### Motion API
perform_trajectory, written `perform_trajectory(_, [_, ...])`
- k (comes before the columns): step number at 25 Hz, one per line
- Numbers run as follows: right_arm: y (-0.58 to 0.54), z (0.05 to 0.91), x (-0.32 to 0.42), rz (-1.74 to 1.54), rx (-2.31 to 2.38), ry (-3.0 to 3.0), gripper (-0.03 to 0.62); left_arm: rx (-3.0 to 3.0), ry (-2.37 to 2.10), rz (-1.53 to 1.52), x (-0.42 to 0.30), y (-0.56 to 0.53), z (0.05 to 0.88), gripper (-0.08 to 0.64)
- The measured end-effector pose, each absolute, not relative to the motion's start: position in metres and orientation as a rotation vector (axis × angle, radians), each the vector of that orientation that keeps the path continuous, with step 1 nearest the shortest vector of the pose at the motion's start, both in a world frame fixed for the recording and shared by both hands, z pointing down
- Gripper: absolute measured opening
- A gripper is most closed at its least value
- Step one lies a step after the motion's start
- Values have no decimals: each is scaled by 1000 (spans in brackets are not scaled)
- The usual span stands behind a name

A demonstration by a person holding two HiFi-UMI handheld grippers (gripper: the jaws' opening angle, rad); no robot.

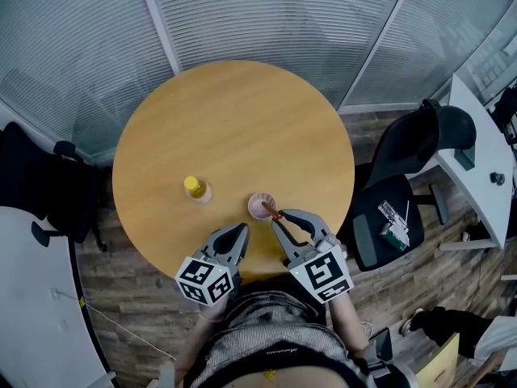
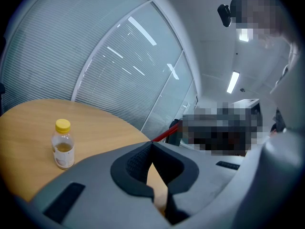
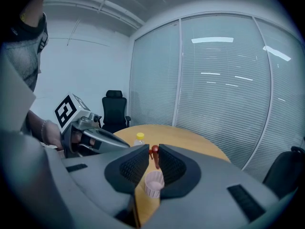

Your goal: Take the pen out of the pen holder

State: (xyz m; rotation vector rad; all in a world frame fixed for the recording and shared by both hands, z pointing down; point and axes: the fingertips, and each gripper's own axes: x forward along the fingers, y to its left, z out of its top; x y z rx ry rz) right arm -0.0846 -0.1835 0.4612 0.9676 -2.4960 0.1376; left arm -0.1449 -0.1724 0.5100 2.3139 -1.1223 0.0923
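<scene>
A small pink pen holder cup (image 1: 259, 204) (image 3: 154, 184) stands on the round wooden table (image 1: 234, 120), near its front edge. A red pen (image 1: 273, 212) (image 3: 154, 154) stands tilted at the cup's near rim. My right gripper (image 1: 277, 219) (image 3: 153, 157) is shut on the pen's upper part, just above the cup. I cannot tell whether the pen's lower end is still inside the cup. My left gripper (image 1: 241, 229) (image 2: 152, 145) is shut and holds nothing, hovering left of the cup. In the left gripper view the pen (image 2: 167, 132) shows past the jaw tips.
A small bottle (image 1: 196, 188) (image 2: 63, 144) (image 3: 139, 138) with a yellow cap stands on the table left of the cup. Black office chairs (image 1: 404, 184) stand right of the table, with a white desk (image 1: 485, 152) beyond. Glass walls with blinds (image 1: 266, 14) run behind the table.
</scene>
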Motion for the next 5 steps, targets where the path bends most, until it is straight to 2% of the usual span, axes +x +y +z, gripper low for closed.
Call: perform_trajectory(5, [-184,462,-81,154,972,-2511,74,2322,-1123,83,-144,-171,510,5])
